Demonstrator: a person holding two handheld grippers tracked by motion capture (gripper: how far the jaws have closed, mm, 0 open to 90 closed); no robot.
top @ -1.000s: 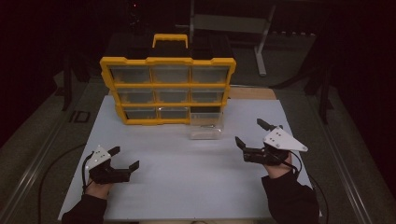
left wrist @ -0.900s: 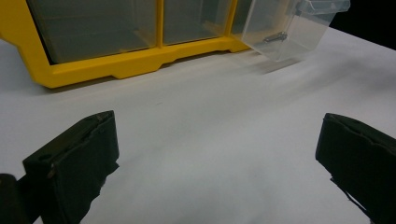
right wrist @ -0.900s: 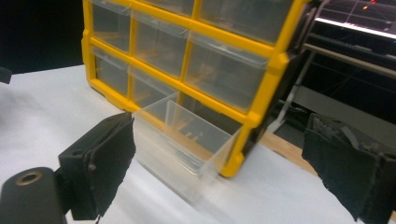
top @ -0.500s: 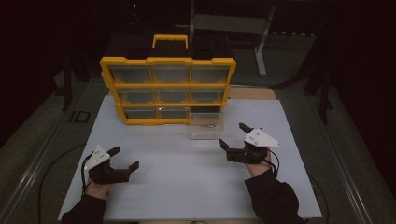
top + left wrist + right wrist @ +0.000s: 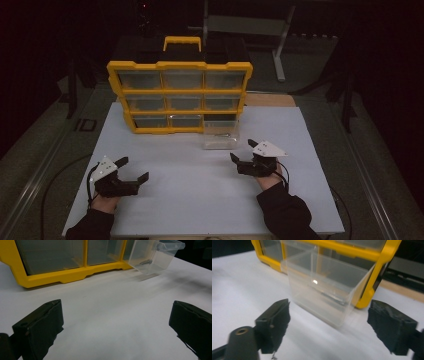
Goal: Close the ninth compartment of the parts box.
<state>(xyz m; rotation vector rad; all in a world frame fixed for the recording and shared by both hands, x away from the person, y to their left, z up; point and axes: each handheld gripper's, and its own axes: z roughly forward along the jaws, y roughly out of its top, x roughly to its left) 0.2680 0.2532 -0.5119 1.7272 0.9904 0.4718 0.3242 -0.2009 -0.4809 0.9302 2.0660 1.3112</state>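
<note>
Right tool (image 5: 245,152) lower, nearer clear boxy plastic drawer (image 5: 220,136).

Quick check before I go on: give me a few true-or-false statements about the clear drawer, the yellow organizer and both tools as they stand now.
1. The clear drawer stands on the white table, out of the yellow organizer. True.
2. The right tool is clamped on the drawer. False: its jaws have just been closing a little, but they stand open, short of the drawer, with nothing between them.
3. A small metal part lies inside the drawer. True.
4. The left tool holds the organizer's handle. False: it is open, low over the table, well in front of the organizer.
5. The organizer's bottom right slot is open. True.
</note>
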